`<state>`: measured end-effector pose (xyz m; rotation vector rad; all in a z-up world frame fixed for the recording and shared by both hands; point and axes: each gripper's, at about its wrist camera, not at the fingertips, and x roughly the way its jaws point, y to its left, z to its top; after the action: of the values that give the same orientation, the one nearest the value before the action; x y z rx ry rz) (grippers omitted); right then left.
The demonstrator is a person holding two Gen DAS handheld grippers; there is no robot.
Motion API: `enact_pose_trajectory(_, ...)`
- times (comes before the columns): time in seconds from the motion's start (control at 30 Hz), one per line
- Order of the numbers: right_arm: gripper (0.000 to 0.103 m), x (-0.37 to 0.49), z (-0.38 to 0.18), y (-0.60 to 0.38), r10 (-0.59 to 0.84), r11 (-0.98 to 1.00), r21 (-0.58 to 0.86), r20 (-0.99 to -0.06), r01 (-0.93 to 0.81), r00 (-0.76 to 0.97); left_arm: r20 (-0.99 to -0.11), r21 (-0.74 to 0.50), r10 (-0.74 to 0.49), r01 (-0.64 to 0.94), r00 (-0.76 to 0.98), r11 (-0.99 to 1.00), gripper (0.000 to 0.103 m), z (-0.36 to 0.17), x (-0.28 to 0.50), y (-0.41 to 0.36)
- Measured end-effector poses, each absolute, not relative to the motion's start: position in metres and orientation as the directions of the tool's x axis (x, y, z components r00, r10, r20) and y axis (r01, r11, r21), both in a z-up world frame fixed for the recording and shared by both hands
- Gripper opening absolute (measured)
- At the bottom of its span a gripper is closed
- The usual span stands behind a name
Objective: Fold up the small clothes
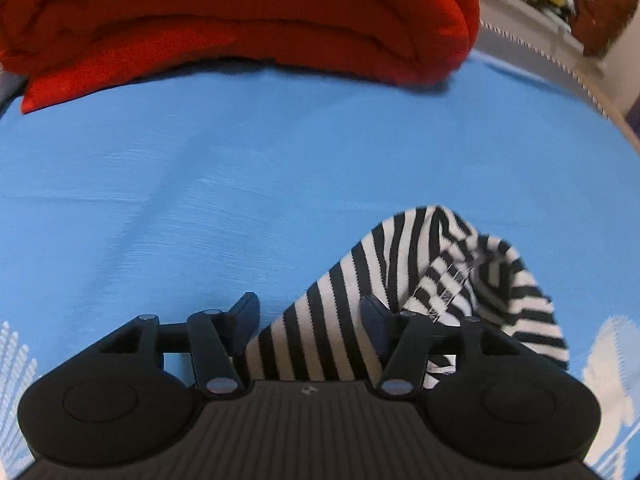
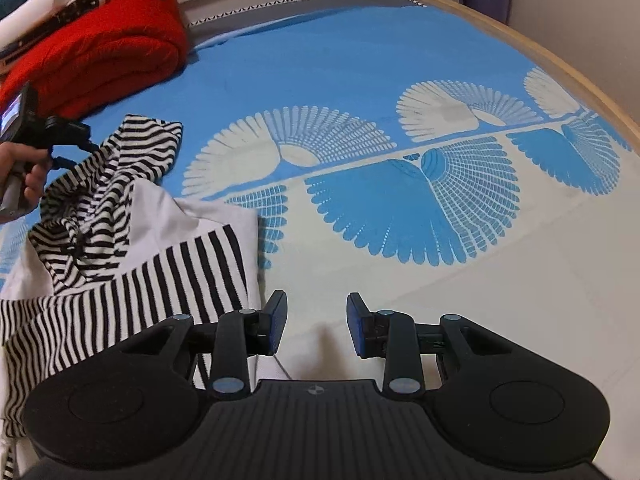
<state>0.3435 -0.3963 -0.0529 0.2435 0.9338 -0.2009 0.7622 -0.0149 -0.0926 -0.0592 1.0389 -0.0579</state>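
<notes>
Striped top [image 2: 120, 248]: on bed [image 2: 360, 60]. Left tongs [image 1: 310, 312] gape around a raised fold; right tongs [image 2: 316, 320] gape, empty. Advice: pinch fully, lay the fold flat.

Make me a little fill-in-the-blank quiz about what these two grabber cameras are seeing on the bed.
1. The garment has black and white ____.
2. The folded blanket is ____.
3. The right gripper has its fingers ____, holding nothing.
4. The bedspread is mostly ____.

Missing words: stripes; red; open; blue
</notes>
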Motion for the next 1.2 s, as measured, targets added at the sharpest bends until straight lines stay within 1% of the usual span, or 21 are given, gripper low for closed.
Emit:
enact_pose_trajectory(0.03,0.034,0.345,-0.053,-0.396,-0.063,0.953,0.123,-0.813,0.277,0.578,-0.854,-0.066,-0.074,0.034,0.515,0.997,0.045,-0.093,0.762,-0.017)
enact_pose_trajectory(0.07,0.034,0.345,-0.053,-0.395,-0.059,0.952,0.127,-0.814,0.277,0.578,-0.850,-0.059,-0.078,0.053,0.520,0.997,0.007,-0.092,0.761,-0.019)
enact_pose_trajectory(0.1,0.034,0.346,-0.052,-0.394,-0.056,0.953,0.130,-0.812,0.274,0.580,-0.848,-0.061,-0.086,0.065,0.522,0.996,0.001,-0.089,0.759,-0.020)
enact_pose_trajectory(0.17,0.034,0.346,-0.048,-0.390,-0.053,0.955,0.131,-0.807,0.266,0.589,-0.816,-0.049,-0.102,0.108,0.569,0.993,0.001,-0.072,0.747,-0.023)
enact_pose_trajectory(0.27,0.034,0.346,-0.042,-0.388,-0.043,0.954,0.146,-0.799,0.263,0.600,-0.736,-0.043,-0.175,0.212,0.654,0.976,0.001,-0.032,0.703,-0.026)
enact_pose_trajectory(0.37,0.034,0.343,-0.031,-0.382,-0.022,0.952,0.176,-0.779,0.252,0.626,-0.643,-0.069,-0.309,0.349,0.701,0.935,0.000,0.007,0.618,-0.026)
enact_pose_trajectory(0.4,0.034,0.342,-0.027,-0.380,-0.017,0.951,0.184,-0.771,0.248,0.637,-0.618,-0.069,-0.355,0.402,0.701,0.913,0.000,0.018,0.581,-0.026)
enact_pose_trajectory(0.47,0.034,0.340,-0.018,-0.378,-0.002,0.946,0.211,-0.754,0.246,0.657,-0.586,-0.042,-0.409,0.478,0.699,0.878,0.000,0.033,0.499,-0.025)
enact_pose_trajectory(0.57,0.034,0.335,-0.006,-0.375,0.011,0.933,0.255,-0.725,0.254,0.689,-0.608,-0.091,-0.483,0.549,0.630,0.831,0.001,0.039,0.381,-0.010)
enact_pose_trajectory(0.63,0.034,0.332,0.001,-0.373,0.018,0.925,0.280,-0.708,0.256,0.706,-0.643,-0.142,-0.494,0.542,0.585,0.828,0.002,0.042,0.322,0.005)
enact_pose_trajectory(0.7,0.034,0.329,0.005,-0.369,0.025,0.919,0.299,-0.693,0.256,0.721,-0.630,-0.203,-0.474,0.459,0.615,0.865,0.002,0.050,0.290,0.025)
enact_pose_trajectory(0.77,0.034,0.327,0.006,-0.364,0.028,0.918,0.304,-0.688,0.253,0.725,-0.593,-0.289,-0.455,0.352,0.664,0.891,0.003,0.057,0.279,0.048)
enact_pose_trajectory(0.83,0.034,0.326,0.005,-0.358,0.040,0.918,0.311,-0.691,0.247,0.721,-0.540,-0.383,-0.442,0.259,0.716,0.887,0.011,0.056,0.277,0.068)
enact_pose_trajectory(0.87,0.034,0.325,0.004,-0.355,0.053,0.917,0.318,-0.693,0.239,0.719,-0.530,-0.425,-0.430,0.210,0.731,0.881,0.020,0.050,0.282,0.074)
enact_pose_trajectory(0.9,0.034,0.325,0.002,-0.351,0.070,0.916,0.329,-0.696,0.231,0.714,-0.562,-0.460,-0.397,0.125,0.726,0.879,0.022,0.037,0.290,0.080)
enact_pose_trajectory(0.93,0.034,0.325,-0.001,-0.348,0.090,0.911,0.344,-0.703,0.226,0.705,-0.612,-0.481,-0.366,0.038,0.702,0.876,0.022,0.028,0.304,0.083)
enact_pose_trajectory(1.0,0.034,0.327,-0.012,-0.345,0.129,0.900,0.371,-0.727,0.227,0.674,-0.690,-0.532,-0.360,-0.103,0.628,0.841,0.023,0.000,0.325,0.091)
enact_pose_trajectory(1.03,0.034,0.328,-0.018,-0.344,0.142,0.898,0.375,-0.744,0.232,0.653,-0.713,-0.558,-0.377,-0.152,0.591,0.816,0.025,-0.014,0.335,0.094)
enact_pose_trajectory(1.17,0.037,0.338,-0.038,-0.340,0.183,0.888,0.386,-0.796,0.250,0.577,-0.770,-0.593,-0.417,-0.301,0.483,0.747,0.038,-0.063,0.357,0.097)
enact_pose_trajectory(1.2,0.040,0.340,-0.042,-0.340,0.188,0.885,0.388,-0.803,0.257,0.566,-0.776,-0.596,-0.426,-0.320,0.465,0.736,0.041,-0.073,0.355,0.097)
